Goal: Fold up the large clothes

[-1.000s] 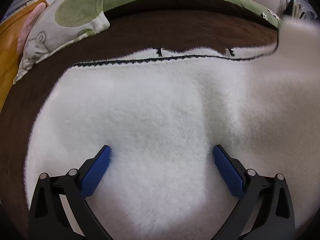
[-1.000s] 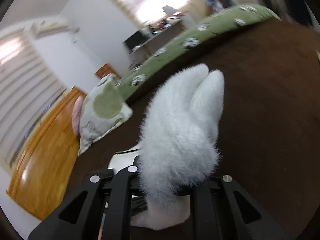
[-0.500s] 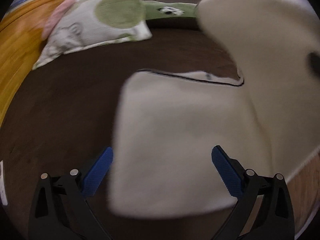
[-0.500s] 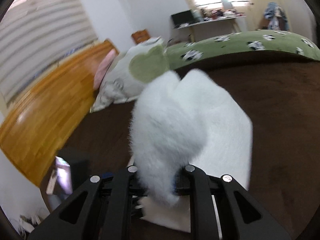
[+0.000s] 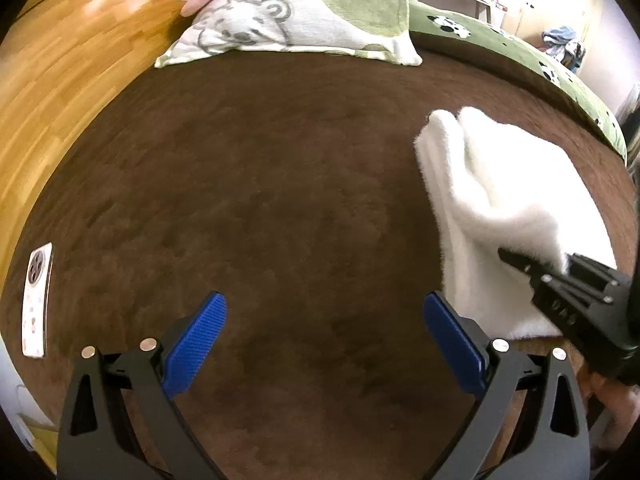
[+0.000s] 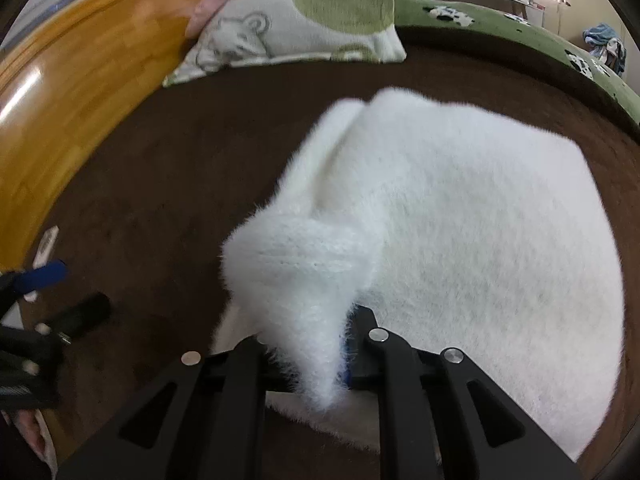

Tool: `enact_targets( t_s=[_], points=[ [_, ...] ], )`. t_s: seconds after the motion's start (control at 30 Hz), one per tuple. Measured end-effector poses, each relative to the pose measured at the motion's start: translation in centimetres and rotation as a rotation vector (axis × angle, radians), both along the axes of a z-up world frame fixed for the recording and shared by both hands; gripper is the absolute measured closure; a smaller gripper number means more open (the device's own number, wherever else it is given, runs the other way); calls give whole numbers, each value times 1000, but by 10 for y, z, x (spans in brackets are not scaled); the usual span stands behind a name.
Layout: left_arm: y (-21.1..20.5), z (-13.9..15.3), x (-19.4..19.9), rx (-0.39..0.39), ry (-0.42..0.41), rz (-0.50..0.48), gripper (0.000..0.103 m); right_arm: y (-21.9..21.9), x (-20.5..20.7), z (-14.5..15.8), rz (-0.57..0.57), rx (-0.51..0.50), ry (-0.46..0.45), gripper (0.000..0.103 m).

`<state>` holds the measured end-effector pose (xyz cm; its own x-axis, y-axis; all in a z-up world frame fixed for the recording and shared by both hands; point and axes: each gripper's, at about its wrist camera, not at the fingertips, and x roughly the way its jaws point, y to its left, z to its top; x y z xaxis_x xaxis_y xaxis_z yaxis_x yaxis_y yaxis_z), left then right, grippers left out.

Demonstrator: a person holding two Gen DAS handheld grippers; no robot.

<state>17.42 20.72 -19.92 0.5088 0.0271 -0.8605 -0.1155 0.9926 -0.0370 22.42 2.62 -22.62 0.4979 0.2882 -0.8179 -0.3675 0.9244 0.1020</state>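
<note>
**Fluffy white garment pinched in the right gripper, left gripper spread over bare blanket**

The brown blanket (image 5: 256, 208) covers nearly the whole bed surface in both views. Along its left side runs the orange wooden floor (image 5: 60, 80), and along its far edge lies a green cover with black-and-white patches (image 5: 500, 48).

The white fluffy garment (image 6: 472, 216) lies on the brown blanket as a broad folded slab. In the left wrist view it sits at the right side (image 5: 500, 184), well apart from the pillow. A thick fold of it rises from the near edge towards the right gripper.

The pillow (image 5: 304, 12), printed with a grey bear and a green heart shape, rests at the far side of the blanket, with something pink just behind it.

The right gripper (image 6: 316, 364) has its fingers pressed together on that raised fold of the garment, fluffy pile spilling over and hiding the pads; a sliver of blue shows at the right finger. It appears in the left wrist view too (image 5: 532, 268), touching the garment's near edge.

The left gripper (image 5: 324, 340) hangs above bare brown blanket, blue pads (image 5: 196, 340) spread wide apart, nothing between them.

A small white remote-like card (image 5: 36, 304) lies at the blanket's left edge
</note>
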Motion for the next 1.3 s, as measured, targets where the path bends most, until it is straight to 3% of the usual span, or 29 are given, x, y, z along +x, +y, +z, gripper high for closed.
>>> enact_targets(
  t_s=[0.7, 0.8, 0.87, 0.93, 1.0, 1.3],
  points=[
    [-11, -13, -9, -17, 21, -21, 7, -10, -14, -11, 62, 6, 11, 87],
    [-10, -9, -10, -12, 17, -17, 7, -16, -14, -5, 80, 50, 27, 76],
    [-10, -5, -11, -10, 10, -14, 7, -22, -18, 5, 114, 128, 40, 45],
    [-9, -2, -11, -11, 5, -12, 7, -24, -28, 16, 138, 127, 20, 32],
    [-11, 0, -10, -21, 1, -16, 7, -25, -37, 25, 141, 86, -18, 32],
    [-37, 8, 31, -143, -1, -108, 6, -104, -29, 47, 20, 119, -50, 25]
  ],
)
